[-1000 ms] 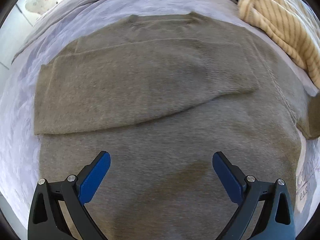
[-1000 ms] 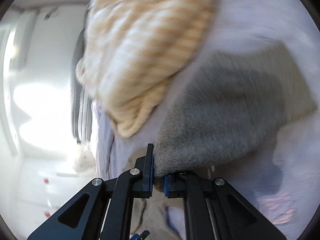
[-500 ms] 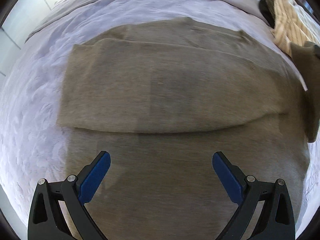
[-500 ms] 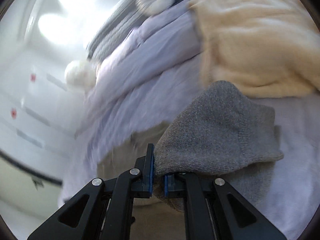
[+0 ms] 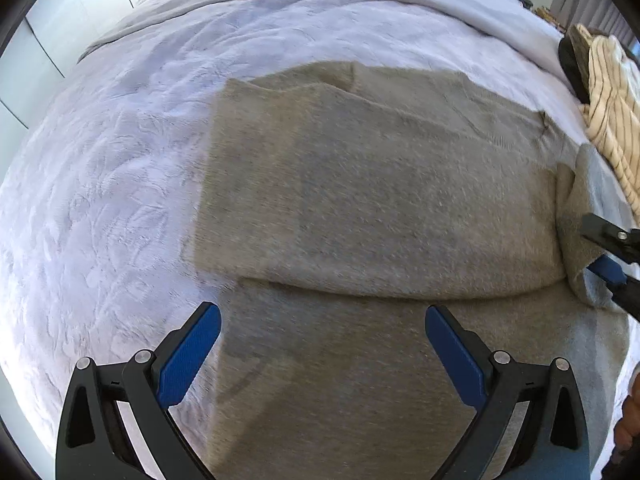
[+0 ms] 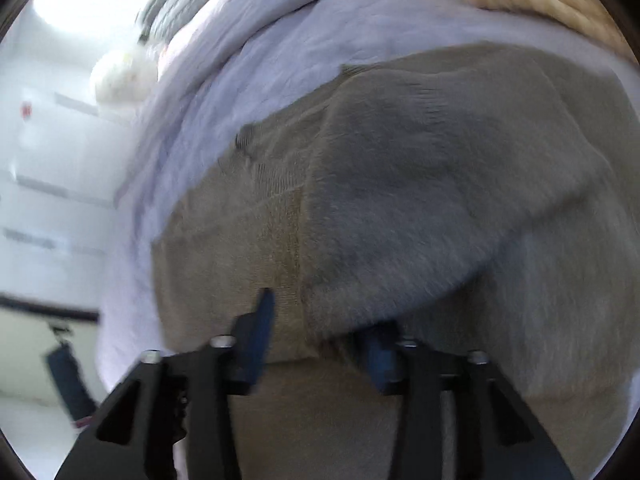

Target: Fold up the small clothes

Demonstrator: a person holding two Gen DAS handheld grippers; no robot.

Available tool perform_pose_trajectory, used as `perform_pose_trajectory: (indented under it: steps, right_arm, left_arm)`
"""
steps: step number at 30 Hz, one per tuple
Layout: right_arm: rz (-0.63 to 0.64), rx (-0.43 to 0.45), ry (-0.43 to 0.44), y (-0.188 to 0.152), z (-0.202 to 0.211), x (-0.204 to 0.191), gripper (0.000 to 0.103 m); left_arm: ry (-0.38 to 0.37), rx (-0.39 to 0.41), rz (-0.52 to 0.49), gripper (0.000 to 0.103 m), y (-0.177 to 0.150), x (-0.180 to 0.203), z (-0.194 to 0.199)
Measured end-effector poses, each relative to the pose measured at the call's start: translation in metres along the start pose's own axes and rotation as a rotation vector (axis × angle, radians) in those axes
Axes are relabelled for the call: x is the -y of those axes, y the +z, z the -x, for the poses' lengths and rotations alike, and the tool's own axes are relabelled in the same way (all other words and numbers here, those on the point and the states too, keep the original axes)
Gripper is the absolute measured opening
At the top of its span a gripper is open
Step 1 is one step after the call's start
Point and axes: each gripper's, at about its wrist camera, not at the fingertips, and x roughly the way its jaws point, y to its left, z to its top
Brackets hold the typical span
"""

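The grey sweater (image 5: 376, 208) lies spread on the bed (image 5: 104, 184), its near sleeve already laid across the body so a long fold edge runs side to side. The other sleeve (image 6: 440, 208) is doubled over on the right side of the garment, a rounded flap resting on the body.

The step in hand looks like the second sleeve fold: the flap is over the body and seems to be in the act of being let go. Next it probably needs flattening so it lies square, and then the hem end nearest the left gripper would be taken up and brought toward the collar.

The right gripper (image 6: 316, 344) has its jaws part-open, spread either side of the flap's edge; the picture is blurred, and the cloth lies between the pads rather than being pinched, so I read it as released or nearly so. The left gripper (image 5: 322, 360) hangs above the lower body of the sweater with its jaws spread wide, holding nothing and touching nothing.

A striped cream garment (image 5: 612, 100) lies heaped at the far right of the bed, clear of the sweater.
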Motion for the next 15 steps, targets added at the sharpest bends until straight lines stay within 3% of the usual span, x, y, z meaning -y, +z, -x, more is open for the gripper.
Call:
perform_pose_trajectory:
  steps: [4,5,6,10,15]
  right_arm:
    - [-0.119,0.121,0.014,0.013,0.022,0.014,0.048]
    - [-0.128,0.138,0.026,0.017,0.023,0.014,0.024]
    - [-0.117,0.144,0.025,0.022,0.023,0.011,0.009]
    - [0.189,0.137,-0.059,0.024,0.012,-0.049,0.006]
    - [0.575,0.006,-0.165,-0.013,-0.039,-0.115,0.006]
  left_arm:
    - [-0.046,0.036,0.02,0.102,0.005,-0.014,0.007]
    - [-0.057,0.048,0.024,0.102,0.004,-0.019,0.011]
    - [-0.074,0.064,0.029,0.102,0.006,-0.025,0.014]
    - [-0.113,0.102,0.045,0.102,0.013,-0.046,0.02]
    - [-0.129,0.11,0.072,0.102,0.012,-0.057,0.025]
